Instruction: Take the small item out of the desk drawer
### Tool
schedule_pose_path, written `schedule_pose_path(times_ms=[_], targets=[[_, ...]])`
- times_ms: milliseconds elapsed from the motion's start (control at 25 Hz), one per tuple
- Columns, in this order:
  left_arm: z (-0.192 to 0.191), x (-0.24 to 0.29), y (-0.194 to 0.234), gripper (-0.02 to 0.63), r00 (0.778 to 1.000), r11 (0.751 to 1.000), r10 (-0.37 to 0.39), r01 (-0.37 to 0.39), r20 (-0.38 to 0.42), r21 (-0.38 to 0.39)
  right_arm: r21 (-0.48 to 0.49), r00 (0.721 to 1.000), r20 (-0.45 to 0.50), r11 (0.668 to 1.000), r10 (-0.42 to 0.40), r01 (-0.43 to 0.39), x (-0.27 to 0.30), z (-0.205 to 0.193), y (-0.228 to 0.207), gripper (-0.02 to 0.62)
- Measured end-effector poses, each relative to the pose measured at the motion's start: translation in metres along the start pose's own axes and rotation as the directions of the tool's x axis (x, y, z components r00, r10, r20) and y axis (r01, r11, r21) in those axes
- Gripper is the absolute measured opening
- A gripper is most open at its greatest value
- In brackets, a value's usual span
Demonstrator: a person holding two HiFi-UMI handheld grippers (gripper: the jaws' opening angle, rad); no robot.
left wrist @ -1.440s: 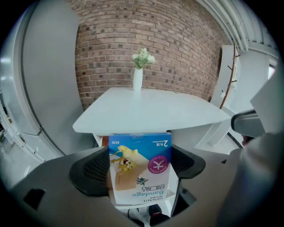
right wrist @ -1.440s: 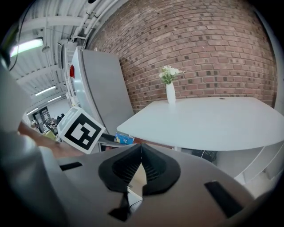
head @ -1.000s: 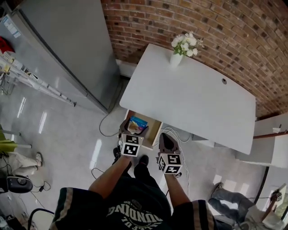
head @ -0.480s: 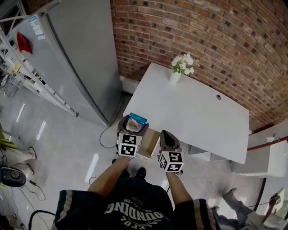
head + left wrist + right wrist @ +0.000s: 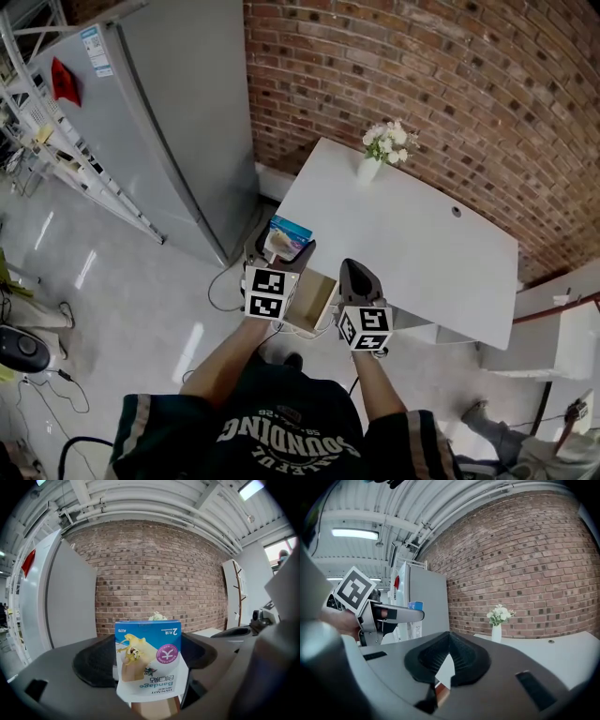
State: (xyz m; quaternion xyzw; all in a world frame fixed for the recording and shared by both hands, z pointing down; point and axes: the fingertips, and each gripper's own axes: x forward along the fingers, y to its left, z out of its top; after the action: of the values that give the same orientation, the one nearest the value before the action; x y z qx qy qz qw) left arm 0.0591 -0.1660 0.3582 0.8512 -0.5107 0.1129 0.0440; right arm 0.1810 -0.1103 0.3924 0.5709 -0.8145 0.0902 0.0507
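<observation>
The left claw (image 5: 278,251) grasps a blue-and-white bandage box (image 5: 149,660) near the bench's (image 5: 412,234) open drawer (image 5: 314,298); the right claw (image 5: 356,278) is clenched, empty.

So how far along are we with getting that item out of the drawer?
Done: the bandage packet is out, held up clear of the open drawer. In hand: the left gripper has its jaws shut on it; the right gripper is shut and empty. Left: setting it down, perhaps on the desk, and probably closing the drawer.

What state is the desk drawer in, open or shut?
Open: the drawer juts out from under the white desk, its wooden inside exposed.
</observation>
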Motion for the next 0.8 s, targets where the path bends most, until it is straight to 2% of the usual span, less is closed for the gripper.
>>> schedule_pose_path(times_ms=[320, 800], targets=[[0.004, -0.0038, -0.0019, 0.445, 1.0, 1.0, -0.006, 0.005, 0.012, 0.01, -0.028, 1.0, -0.014, 0.999, 0.019, -0.019, -0.0003, -0.0023, 0.01, 0.023], [0.0013, -0.0059, -0.007, 0.445, 1.0, 1.0, -0.018, 0.018, 0.007, 0.013, -0.029, 1.0, -0.012, 1.0, -0.001, 0.0, -0.0071, -0.0041, 0.0064, 0.023]])
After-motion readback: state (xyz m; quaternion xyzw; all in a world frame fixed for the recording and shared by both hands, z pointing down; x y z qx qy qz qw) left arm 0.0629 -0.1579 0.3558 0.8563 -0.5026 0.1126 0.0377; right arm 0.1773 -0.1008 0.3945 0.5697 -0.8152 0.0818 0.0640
